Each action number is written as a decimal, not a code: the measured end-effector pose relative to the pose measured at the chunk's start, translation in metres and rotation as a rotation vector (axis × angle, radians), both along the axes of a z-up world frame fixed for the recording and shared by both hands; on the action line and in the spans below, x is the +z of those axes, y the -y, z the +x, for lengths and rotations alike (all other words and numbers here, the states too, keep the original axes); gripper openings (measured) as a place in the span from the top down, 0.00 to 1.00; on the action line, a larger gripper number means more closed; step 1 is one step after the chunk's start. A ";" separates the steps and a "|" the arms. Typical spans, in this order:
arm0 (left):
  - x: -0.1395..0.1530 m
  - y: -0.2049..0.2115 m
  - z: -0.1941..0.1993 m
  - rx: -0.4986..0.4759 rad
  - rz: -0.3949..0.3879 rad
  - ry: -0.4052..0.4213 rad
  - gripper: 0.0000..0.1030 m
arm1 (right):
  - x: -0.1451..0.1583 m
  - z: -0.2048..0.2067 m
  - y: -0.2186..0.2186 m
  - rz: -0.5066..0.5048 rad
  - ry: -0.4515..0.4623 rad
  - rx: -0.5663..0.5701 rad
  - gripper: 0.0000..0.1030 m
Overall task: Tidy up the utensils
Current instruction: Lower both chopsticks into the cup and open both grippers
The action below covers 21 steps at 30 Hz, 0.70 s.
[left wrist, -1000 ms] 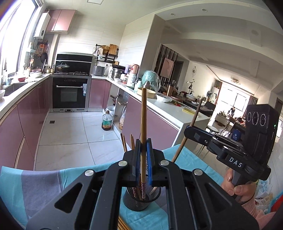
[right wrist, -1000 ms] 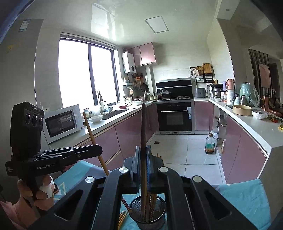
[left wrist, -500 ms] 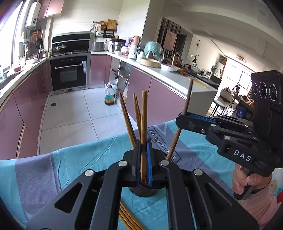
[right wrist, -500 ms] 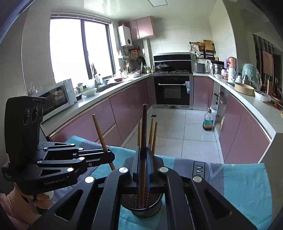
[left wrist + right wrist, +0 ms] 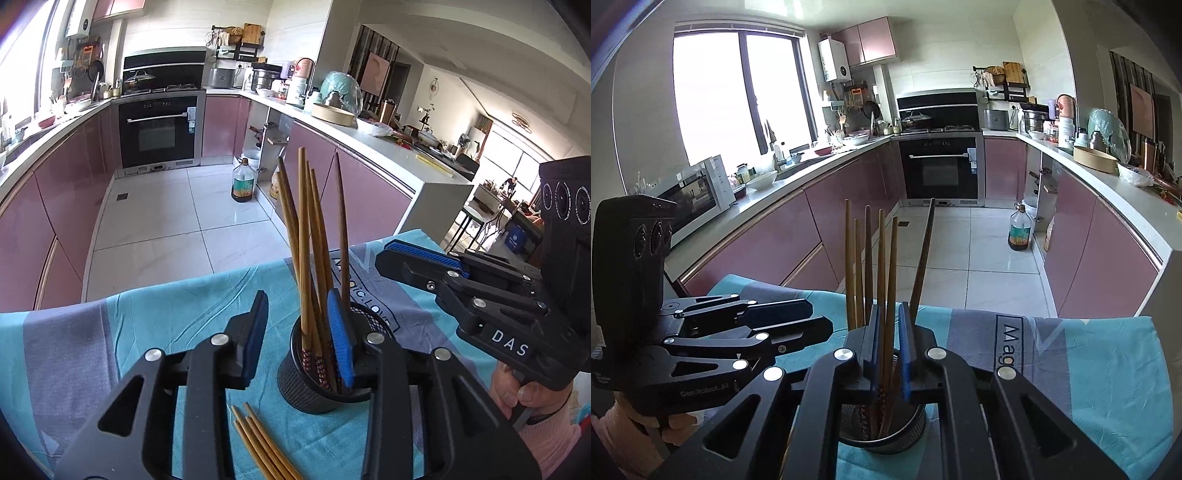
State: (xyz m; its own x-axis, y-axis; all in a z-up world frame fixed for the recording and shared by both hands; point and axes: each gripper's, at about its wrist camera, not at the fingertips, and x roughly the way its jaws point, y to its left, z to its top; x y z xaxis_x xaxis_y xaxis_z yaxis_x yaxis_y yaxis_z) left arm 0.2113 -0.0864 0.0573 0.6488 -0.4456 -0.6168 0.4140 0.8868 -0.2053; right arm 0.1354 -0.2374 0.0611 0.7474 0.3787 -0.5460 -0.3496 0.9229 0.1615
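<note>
Two grippers are angled downward over the mesh holder (image 5: 321, 373) at lower centre. The left gripper (image 5: 298, 338) is opening, its pads off the chopsticks (image 5: 303, 258). The right gripper (image 5: 889, 347) is nearly pressed together, chopsticks passing loosely between its pads.

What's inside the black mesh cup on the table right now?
The black mesh cup holds several wooden chopsticks standing upright, patterned ends down. The cup's bottom and the chopstick tips are hidden by its wall and the hand-held gripper fingers.
</note>
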 end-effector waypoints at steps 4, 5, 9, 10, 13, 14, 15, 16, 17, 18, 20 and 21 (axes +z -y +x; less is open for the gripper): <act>0.002 -0.003 -0.012 0.025 0.009 0.051 0.54 | -0.002 -0.011 0.000 0.014 0.010 0.013 0.83; 0.002 -0.005 -0.016 0.032 0.011 0.067 0.51 | -0.002 -0.014 0.001 0.018 0.012 0.016 0.79; -0.001 -0.011 -0.031 0.067 0.024 0.101 0.45 | -0.006 -0.026 -0.001 0.021 0.017 0.024 0.72; -0.001 -0.013 -0.035 0.077 0.026 0.108 0.44 | -0.007 -0.029 -0.002 0.020 0.018 0.028 0.72; -0.002 -0.017 -0.048 0.098 0.039 0.135 0.36 | -0.009 -0.038 -0.004 0.030 0.021 0.039 0.71; -0.002 -0.018 -0.053 0.104 0.047 0.143 0.36 | -0.009 -0.041 -0.004 0.033 0.025 0.044 0.70; -0.001 -0.019 -0.057 0.107 0.054 0.151 0.35 | -0.009 -0.044 -0.005 0.035 0.028 0.047 0.69; -0.001 -0.021 -0.062 0.112 0.063 0.161 0.31 | -0.009 -0.048 -0.006 0.037 0.031 0.050 0.67; -0.002 -0.023 -0.067 0.118 0.068 0.168 0.27 | -0.009 -0.050 -0.006 0.039 0.033 0.056 0.66; -0.002 -0.025 -0.071 0.124 0.074 0.175 0.27 | -0.009 -0.053 -0.008 0.039 0.036 0.061 0.65; -0.004 -0.029 -0.080 0.133 0.091 0.184 0.27 | -0.010 -0.060 -0.011 0.040 0.039 0.073 0.63; -0.004 -0.032 -0.085 0.137 0.094 0.186 0.25 | -0.011 -0.064 -0.013 0.041 0.039 0.081 0.62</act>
